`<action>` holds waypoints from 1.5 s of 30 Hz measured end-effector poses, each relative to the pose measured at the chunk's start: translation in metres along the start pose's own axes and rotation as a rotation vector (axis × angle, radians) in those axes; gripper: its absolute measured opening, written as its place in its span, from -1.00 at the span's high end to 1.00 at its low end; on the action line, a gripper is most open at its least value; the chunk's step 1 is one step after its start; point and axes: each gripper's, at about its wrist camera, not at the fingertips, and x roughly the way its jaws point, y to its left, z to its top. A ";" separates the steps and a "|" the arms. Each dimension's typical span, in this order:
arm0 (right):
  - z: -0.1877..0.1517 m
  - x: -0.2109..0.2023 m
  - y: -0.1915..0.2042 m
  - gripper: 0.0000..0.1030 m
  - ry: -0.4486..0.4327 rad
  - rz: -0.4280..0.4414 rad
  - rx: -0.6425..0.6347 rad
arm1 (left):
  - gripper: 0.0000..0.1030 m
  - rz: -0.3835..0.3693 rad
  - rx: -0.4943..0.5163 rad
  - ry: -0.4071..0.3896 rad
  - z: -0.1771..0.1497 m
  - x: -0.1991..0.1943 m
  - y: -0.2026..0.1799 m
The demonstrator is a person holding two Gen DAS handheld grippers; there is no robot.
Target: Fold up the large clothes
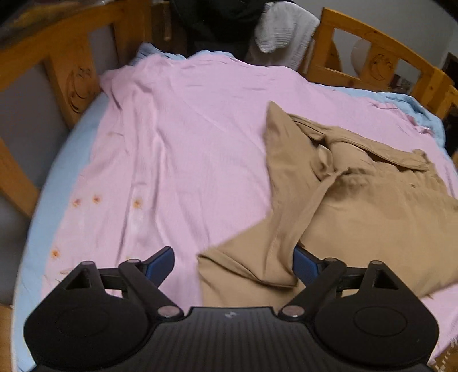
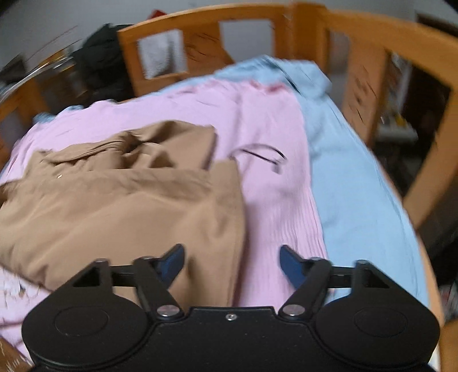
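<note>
A crumpled tan garment [image 1: 357, 206] lies on the pink sheet [image 1: 177, 137], on the right side in the left wrist view. One corner of it reaches between the jaws of my left gripper [image 1: 233, 261], which stands wide open; the cloth covers part of the right finger [image 1: 306, 266], and the pads do not press on it. In the right wrist view the same tan garment [image 2: 120, 206] fills the left half. Its right edge lies between the jaws of my right gripper [image 2: 232, 261], which is open just above it.
Under the pink sheet [image 2: 272, 194] lies a light blue sheet [image 2: 352, 206]. Wooden bed rails [image 1: 65, 71] [image 2: 200, 34] ring the bed. White cloth [image 1: 286, 28] and dark clothes [image 1: 223, 23] hang over the far rail. A thin dark object [image 2: 263, 156], blurred, lies on the pink sheet.
</note>
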 end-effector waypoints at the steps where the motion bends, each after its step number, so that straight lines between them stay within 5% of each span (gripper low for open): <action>1: -0.001 0.003 -0.001 -0.15 0.011 -0.005 0.015 | -0.70 -0.007 0.019 -0.012 -0.001 -0.004 0.000; 6: -0.001 0.006 0.003 0.01 0.017 0.011 0.016 | -0.78 -0.029 0.154 -0.074 -0.007 -0.030 -0.006; 9: -0.002 0.010 0.003 0.04 0.022 0.011 0.012 | -0.81 -0.044 0.191 -0.039 -0.010 -0.027 -0.011; 13: -0.002 0.015 -0.001 0.05 0.030 0.011 0.071 | -0.71 0.039 0.222 -0.003 -0.012 -0.004 -0.016; 16: 0.001 0.018 -0.002 0.17 0.027 0.017 0.097 | -0.20 0.068 0.120 0.032 0.000 0.016 -0.008; 17: 0.002 0.020 -0.002 0.35 0.026 0.023 0.106 | 0.35 0.072 0.081 0.047 0.004 0.021 -0.005; 18: 0.004 0.021 -0.002 0.59 0.025 0.028 0.111 | 0.67 0.094 0.023 0.057 0.010 0.025 -0.003; 20: 0.009 0.022 0.001 0.83 0.012 0.015 0.103 | 0.76 0.118 -0.062 0.034 0.017 0.023 0.004; 23: 0.018 0.015 0.004 0.90 -0.042 0.001 0.078 | 0.87 0.105 -0.191 0.001 0.020 0.016 0.016; 27: 0.023 0.018 0.009 0.95 -0.054 -0.030 0.023 | 1.00 0.183 -0.173 0.042 0.017 0.028 0.016; 29: 0.020 0.028 0.009 0.95 -0.017 -0.050 0.013 | 1.00 0.223 -0.167 0.084 0.016 0.037 0.020; 34: 0.016 0.035 0.013 0.87 0.010 -0.064 -0.046 | 0.90 0.101 -0.177 0.040 0.011 0.016 0.029; 39: 0.014 0.012 0.008 0.07 -0.006 0.012 -0.037 | 0.00 0.064 -0.115 0.057 -0.001 -0.001 0.026; 45: -0.013 -0.017 -0.004 -0.26 0.078 0.073 0.085 | -0.23 -0.035 -0.205 0.091 -0.030 -0.025 0.040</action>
